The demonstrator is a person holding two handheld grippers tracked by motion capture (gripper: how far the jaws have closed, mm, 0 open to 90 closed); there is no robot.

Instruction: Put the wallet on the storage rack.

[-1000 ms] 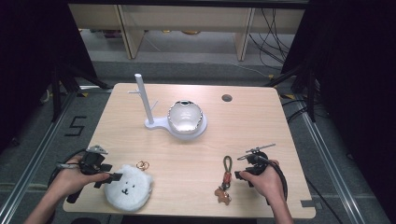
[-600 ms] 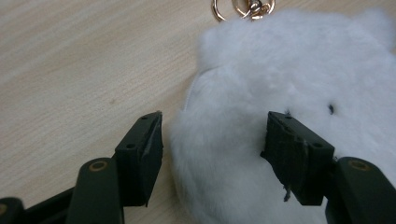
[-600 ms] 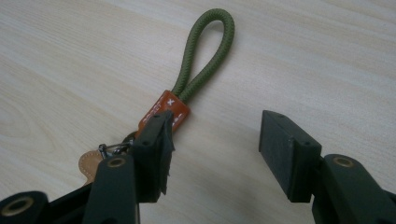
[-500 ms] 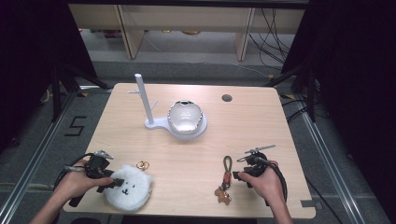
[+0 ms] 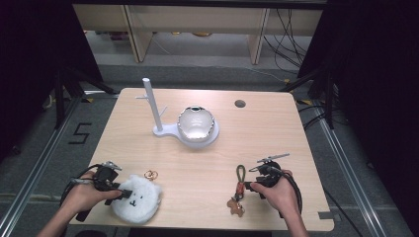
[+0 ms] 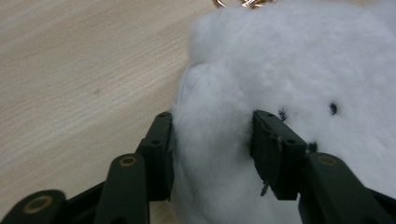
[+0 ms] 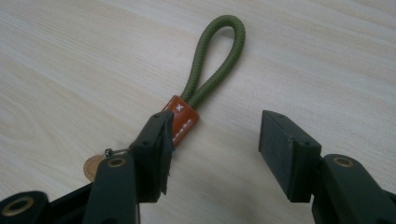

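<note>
Two tongs: left gripper [image 6: 212,140] just squeezed the white plush [image 6: 289,84] — right gripper [image 7: 212,140] gapes beside the "x"-stitched green loop [image 7: 212,60].

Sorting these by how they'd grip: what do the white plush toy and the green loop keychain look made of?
White plush toy: soft, long-pile synthetic-looking fur, matte and fluffy; it bulges between the left gripper jaws. Green loop keychain: round braided cord, matte, probably nylon or paracord, bound by an orange-brown leather-like tab with white stitching.

White stand [image 5: 153,106] with upright post, silvery ball [image 5: 196,122] on its base (dark opening on top): well beyond both tongs, near table [image 5: 123,143] middle. Round hole [image 5: 240,103] in tabletop farther back, toward right tongs' side. Shelving [image 5: 197,19] beyond table.
</note>
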